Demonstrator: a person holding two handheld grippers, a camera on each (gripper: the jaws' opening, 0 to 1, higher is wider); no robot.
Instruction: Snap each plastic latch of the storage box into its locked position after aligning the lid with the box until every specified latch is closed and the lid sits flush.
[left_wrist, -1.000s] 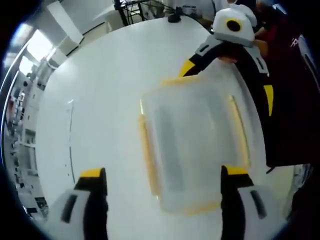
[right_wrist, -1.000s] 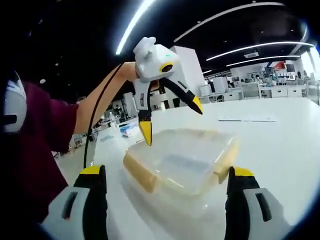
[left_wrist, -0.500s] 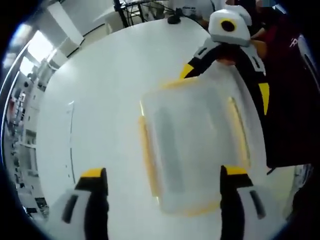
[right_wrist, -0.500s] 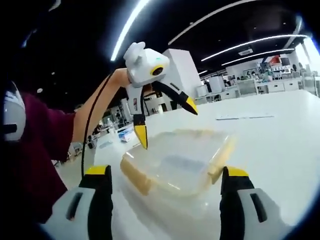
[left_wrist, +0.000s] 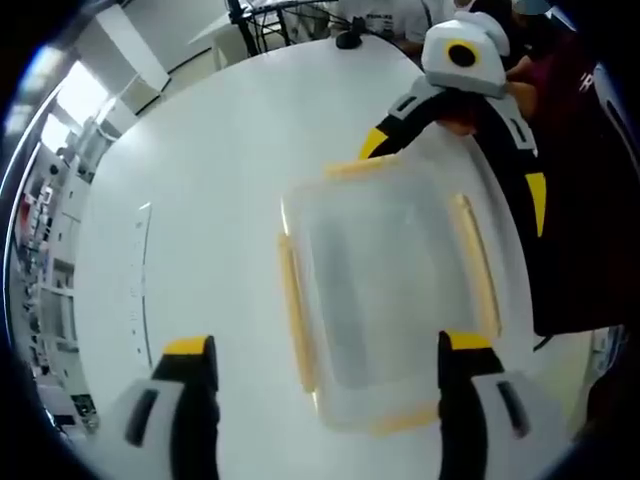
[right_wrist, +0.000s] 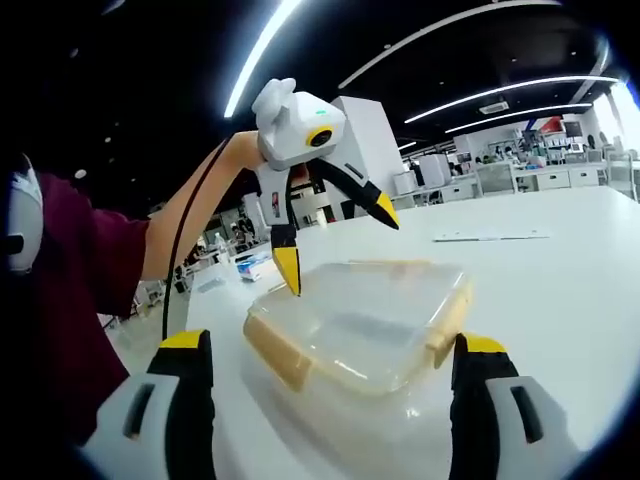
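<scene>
A clear plastic storage box (left_wrist: 385, 290) with its lid on lies on the white table (left_wrist: 210, 170). Yellow latches (left_wrist: 293, 310) run along its sides. My left gripper (left_wrist: 325, 350) hangs open above the box, its jaws framing the box's near end. In the right gripper view the left gripper (right_wrist: 337, 240) points down over the box (right_wrist: 360, 325), one yellow tip close to the lid's far corner. My right gripper (right_wrist: 332, 348) is open and low at the box's end, with a yellow latch (right_wrist: 275, 350) to the left. In the left gripper view the right gripper (left_wrist: 455, 170) straddles the box's far end.
A person's arm in a dark red sleeve (right_wrist: 90, 270) holds the left gripper. A thin flat strip (left_wrist: 140, 270) lies on the table left of the box, and the same strip (right_wrist: 490, 237) lies beyond it. A black stand (left_wrist: 350, 38) sits at the table's far edge.
Both cameras shifted slightly. The left gripper's lower tip has come a little closer to the lid's corner. Both grippers stay open and the box has not moved.
</scene>
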